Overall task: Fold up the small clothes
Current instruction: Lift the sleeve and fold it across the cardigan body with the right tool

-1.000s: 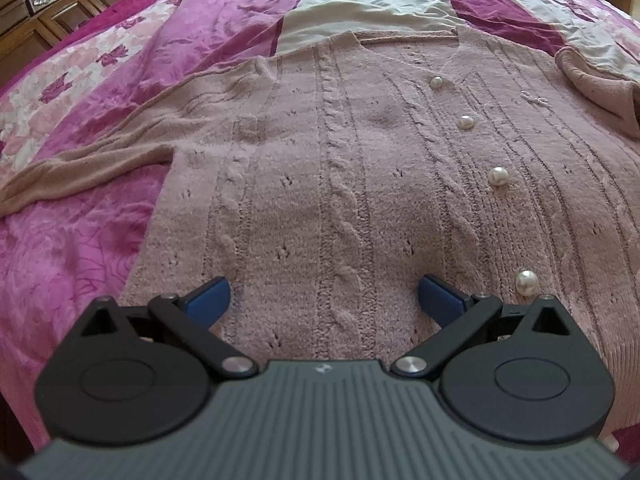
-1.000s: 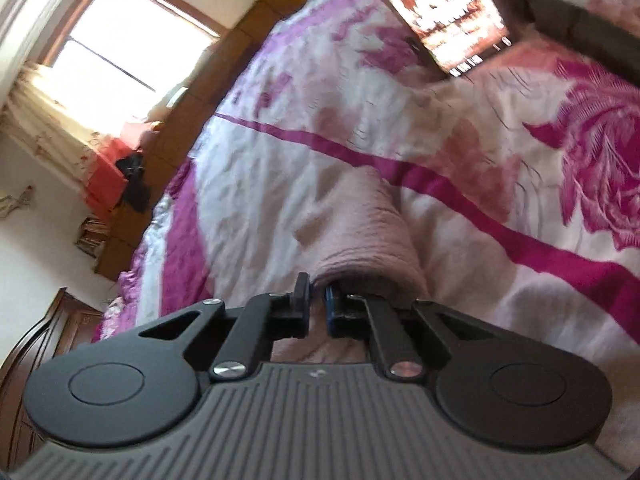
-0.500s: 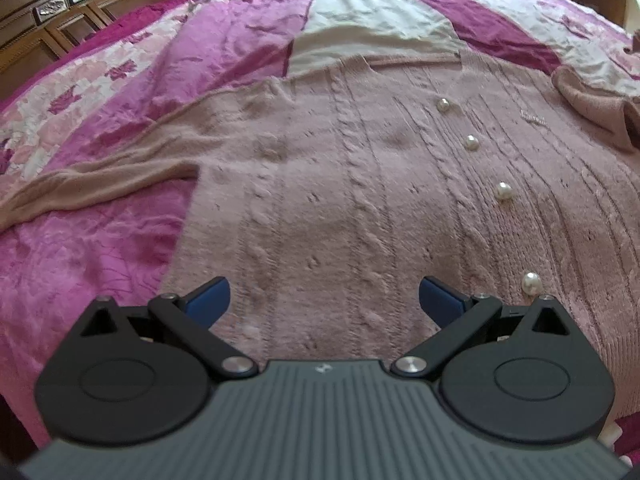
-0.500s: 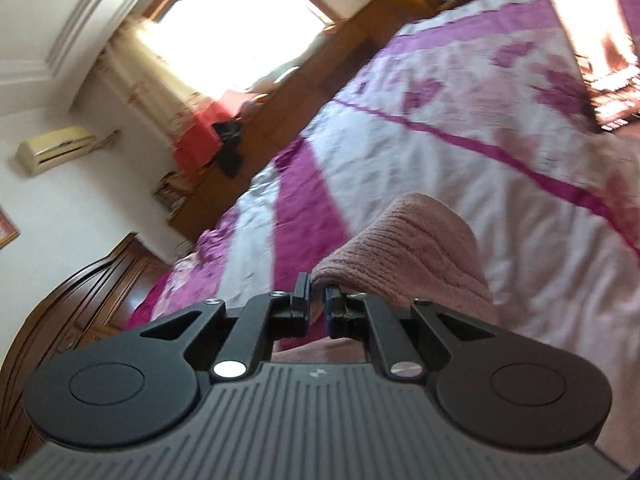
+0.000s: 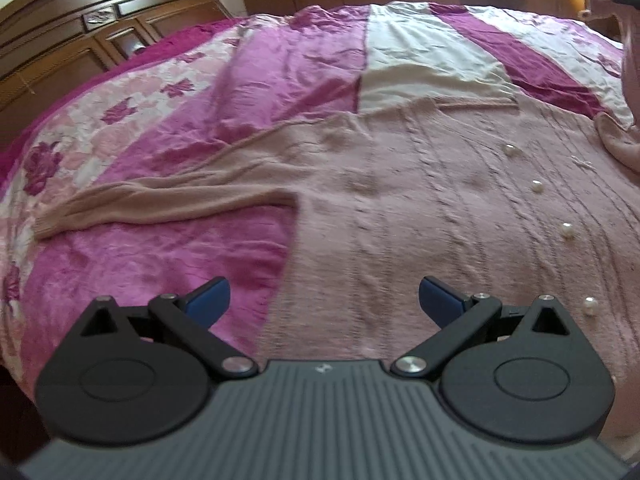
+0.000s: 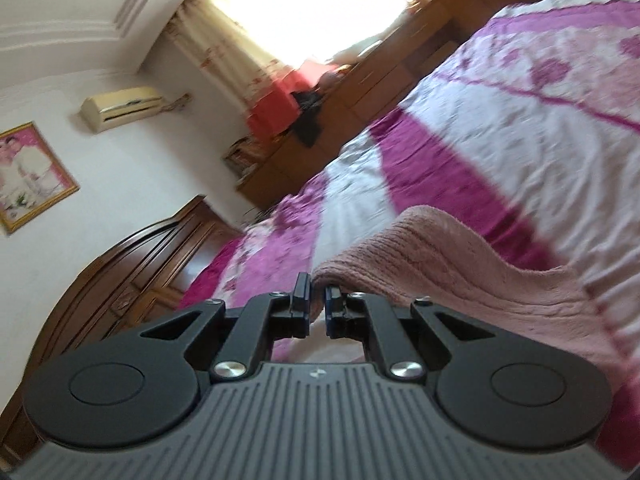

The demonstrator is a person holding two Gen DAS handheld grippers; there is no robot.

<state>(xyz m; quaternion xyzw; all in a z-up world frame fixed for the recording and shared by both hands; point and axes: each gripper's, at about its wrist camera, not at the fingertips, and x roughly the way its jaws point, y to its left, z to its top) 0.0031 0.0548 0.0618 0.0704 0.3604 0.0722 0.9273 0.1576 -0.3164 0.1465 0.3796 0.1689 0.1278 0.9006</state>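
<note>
Spread wide and empty, the jaws of my left gripper (image 5: 324,300) hang over the hem edge of the dusty-pink cable-knit cardigan with pearl buttons (image 5: 440,208), free to take the next fold. Closed nearly flat, the jaws of my right gripper (image 6: 317,300) pinch its right sleeve (image 6: 448,256), raised off the cardigan's body, I judge to carry it across the front. That cardigan lies front-up on the magenta and white floral bedspread (image 5: 160,120), left sleeve (image 5: 168,204) stretched out flat from the cardigan's body.
</note>
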